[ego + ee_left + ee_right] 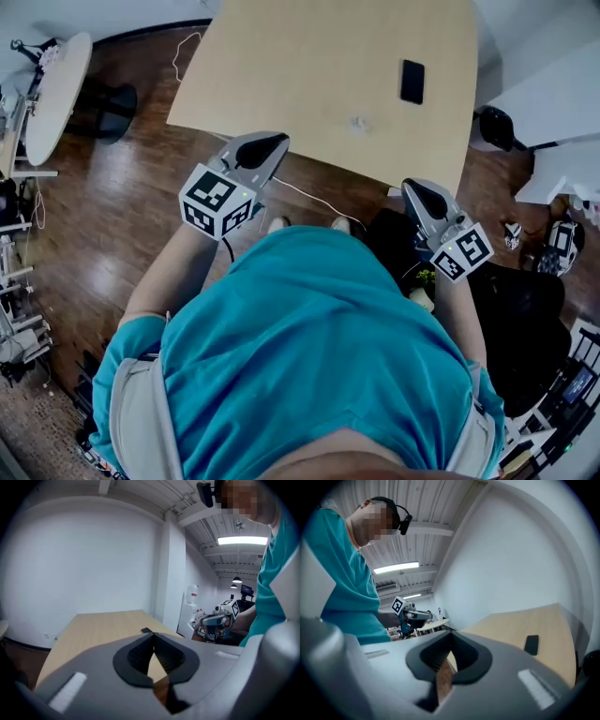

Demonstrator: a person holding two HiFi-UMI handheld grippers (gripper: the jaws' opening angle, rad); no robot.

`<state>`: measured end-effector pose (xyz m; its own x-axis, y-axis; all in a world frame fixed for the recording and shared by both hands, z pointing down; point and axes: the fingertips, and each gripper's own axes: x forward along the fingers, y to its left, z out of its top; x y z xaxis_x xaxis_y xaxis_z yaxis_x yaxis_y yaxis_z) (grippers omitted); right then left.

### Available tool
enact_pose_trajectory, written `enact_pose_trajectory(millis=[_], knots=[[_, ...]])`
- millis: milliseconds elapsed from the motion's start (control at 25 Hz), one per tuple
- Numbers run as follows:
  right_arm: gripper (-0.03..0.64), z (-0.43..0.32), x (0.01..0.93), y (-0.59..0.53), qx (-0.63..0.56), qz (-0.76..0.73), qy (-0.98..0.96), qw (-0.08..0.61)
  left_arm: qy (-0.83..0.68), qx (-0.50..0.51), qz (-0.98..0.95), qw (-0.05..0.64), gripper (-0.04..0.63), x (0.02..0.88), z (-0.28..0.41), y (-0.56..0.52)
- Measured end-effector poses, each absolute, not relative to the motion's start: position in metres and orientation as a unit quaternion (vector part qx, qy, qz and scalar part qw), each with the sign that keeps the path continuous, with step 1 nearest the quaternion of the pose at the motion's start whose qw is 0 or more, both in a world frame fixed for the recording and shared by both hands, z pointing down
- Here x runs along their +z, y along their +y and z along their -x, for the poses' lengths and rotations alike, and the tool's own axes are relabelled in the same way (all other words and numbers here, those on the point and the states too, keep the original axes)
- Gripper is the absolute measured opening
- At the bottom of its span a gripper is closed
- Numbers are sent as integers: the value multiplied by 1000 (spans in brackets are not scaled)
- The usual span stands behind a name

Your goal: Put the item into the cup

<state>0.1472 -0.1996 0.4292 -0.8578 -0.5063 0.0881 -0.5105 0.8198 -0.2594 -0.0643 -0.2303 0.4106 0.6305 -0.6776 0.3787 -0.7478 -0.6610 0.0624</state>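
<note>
A pale wooden table (309, 75) stands in front of me. On it lie a flat black slab (412, 82) at the far right and a tiny pale thing (357, 123) near the middle, too small to identify. I can make out no cup in any view. My left gripper (265, 145) hovers over the table's near left corner, and its jaws (153, 637) meet at the tips with nothing between them. My right gripper (424, 195) hangs just off the table's near right corner, also shut and empty (451, 634). The black slab (146, 630) also shows in the right gripper view (531, 644).
A white cable (314, 197) trails off the table's near edge onto the wood floor. A round white table (56, 89) and a dark chair base (112, 108) stand at the left. Dark bags and gear (525, 319) crowd the right, beside a white surface (553, 103).
</note>
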Motion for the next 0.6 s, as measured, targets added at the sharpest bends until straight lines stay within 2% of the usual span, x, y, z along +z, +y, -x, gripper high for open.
enact_pose_trajectory(millis=[240,600], knots=[[2,-116,416,-182,121,-278,-953,17,-408,131,-900,80,2,378,122,-176],[2,-24,371,-130,104,-334,-937,15,-374,92,-921,60,2,352,248,-90]])
